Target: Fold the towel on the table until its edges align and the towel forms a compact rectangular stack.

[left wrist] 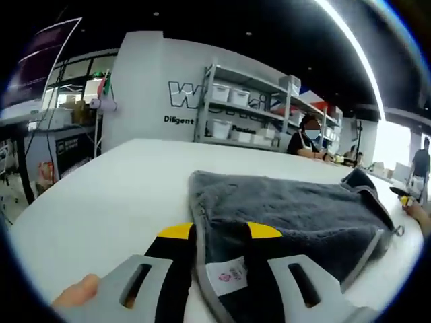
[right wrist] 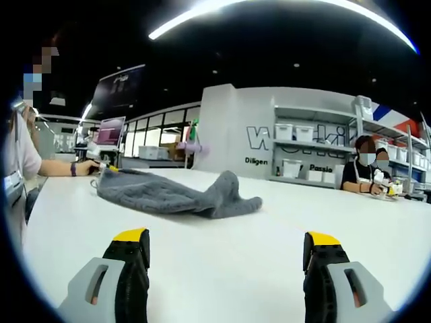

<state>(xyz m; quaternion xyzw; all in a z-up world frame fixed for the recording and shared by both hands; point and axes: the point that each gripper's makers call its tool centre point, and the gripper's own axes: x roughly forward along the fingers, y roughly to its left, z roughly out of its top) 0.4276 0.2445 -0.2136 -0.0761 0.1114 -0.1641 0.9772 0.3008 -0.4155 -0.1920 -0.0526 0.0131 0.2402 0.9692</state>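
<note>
While the left gripper [left wrist: 221,232] sits at the near corner of the towel [left wrist: 296,215], the right gripper [right wrist: 225,245] stands back over bare bench [right wrist: 222,262], so the left is plainly the nearer of the two.

Left gripper view: the fingers [left wrist: 176,232] straddle the towel's near edge, one yellow-tipped finger on the bench side, the other over the cloth. The gap between them looks narrow with the hem in it. Whether they are clenched on the cloth or only resting around it I cannot tell. A white care label [left wrist: 227,276] lies at the hem between the fingers. From the fingers, the towel runs forward and to the right in this view.

Right gripper view: fingers released, spread wide, nothing between them. The towel lies ahead and to the left, well apart from the tips. Its long axis runs roughly crosswise to this gripper's line of reach.

Towel appearance: dark grey, plush pile, lighter grey binding along the edge. It lies loosely flat on the white bench, rumpled, with one end humped up and a small hanging loop at a far corner. Edges are not aligned; no neat rectangle yet.

Judgement: folding is at an early stage. The right gripper would need to close the gap to a towel corner before a two-handed fold.
</note>
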